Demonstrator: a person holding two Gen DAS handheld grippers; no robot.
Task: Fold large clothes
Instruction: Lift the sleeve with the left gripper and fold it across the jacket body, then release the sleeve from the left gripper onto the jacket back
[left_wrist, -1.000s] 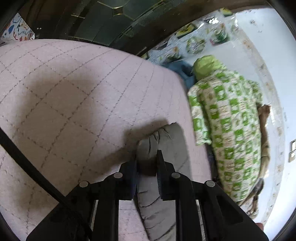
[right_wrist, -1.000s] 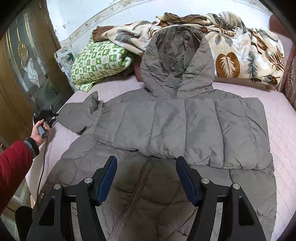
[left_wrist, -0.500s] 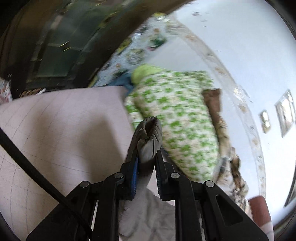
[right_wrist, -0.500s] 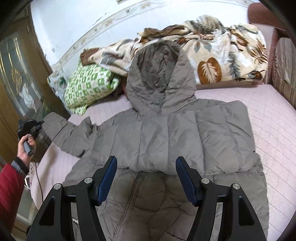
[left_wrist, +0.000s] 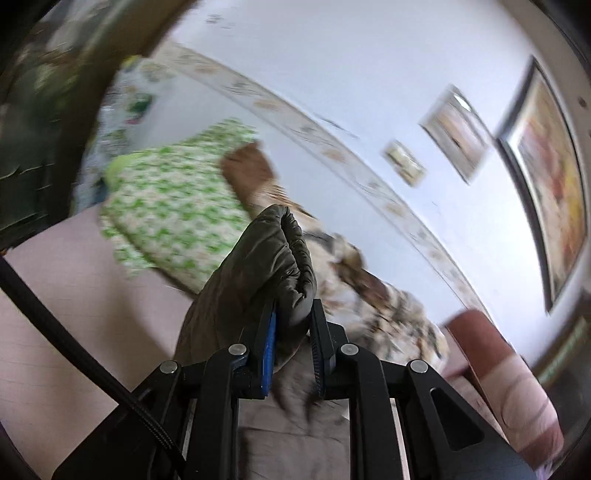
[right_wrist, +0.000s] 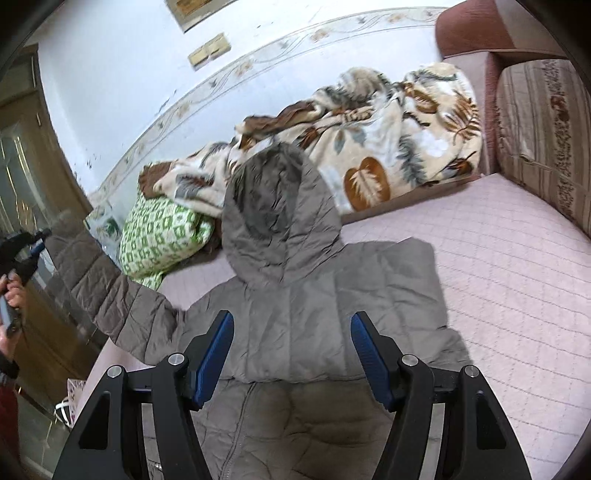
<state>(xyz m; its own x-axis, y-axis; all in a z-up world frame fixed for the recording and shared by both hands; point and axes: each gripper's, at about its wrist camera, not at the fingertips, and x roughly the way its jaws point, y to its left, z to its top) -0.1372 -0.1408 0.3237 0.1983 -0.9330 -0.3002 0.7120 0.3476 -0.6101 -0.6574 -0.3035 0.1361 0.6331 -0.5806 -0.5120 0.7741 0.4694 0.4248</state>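
Item: grey puffer jacket (right_wrist: 295, 317), hooded, lying front-up on the pink quilted bed (right_wrist: 517, 280); the hood rests against the leaf-print blanket (right_wrist: 388, 140), and one sleeve already lies folded across the chest.

Left claw (left_wrist: 291, 332): clamped on the cuff of the other sleeve (left_wrist: 266, 266), which is raised off the bed and stretched out to the side.

Right claw (right_wrist: 291, 354): spread apart, holding nothing, poised over the jacket's chest.

Step in hand, as judged: folding that sleeve inward.
- You should carry the cuff across the chest in a low arc, keeping the sleeve taut so the padding lies flat.
- Lay it square over the folded sleeve; let go only once it rests.
- Your free claw could pin the shoulder so the body does not drag.

Views compared:
- Right wrist: shows the whole jacket, the green patterned pillow (right_wrist: 162, 236) and your left hand (right_wrist: 11, 295) holding its tool.
- Left wrist: shows only the pinched cuff up close, motion-blurred, against wall and pictures; it confirms the grip.
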